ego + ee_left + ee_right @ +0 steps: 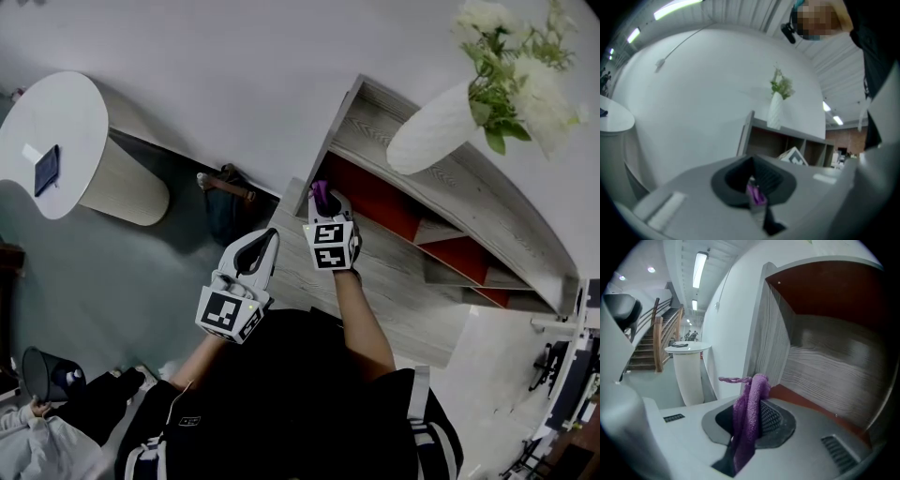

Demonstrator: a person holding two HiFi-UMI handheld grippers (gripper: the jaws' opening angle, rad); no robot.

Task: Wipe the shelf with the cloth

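The right tool (323,208) pinches a purple woven cloth (749,413) against the left end of the grey wood-grain shelf (450,178). The left tool (754,190), nearer and further left, is pressed together on a tiny purple scrap (755,196).

In the head view we see only a purple tuft of the cloth (320,193). The right gripper (324,202) covers the rest, and in its own view the cloth's lower end runs out of sight between the clamped jaws. At the left gripper's (756,197) closed jaws sits a small purple bit (755,192), too blurred to name, perhaps a scrap of fabric. The vase (436,131) hides part of the shelf (469,202) top, and the upper edge cuts its flowers (525,66). The dark flat thing (47,169) on the round table (56,112) is too small to identify.
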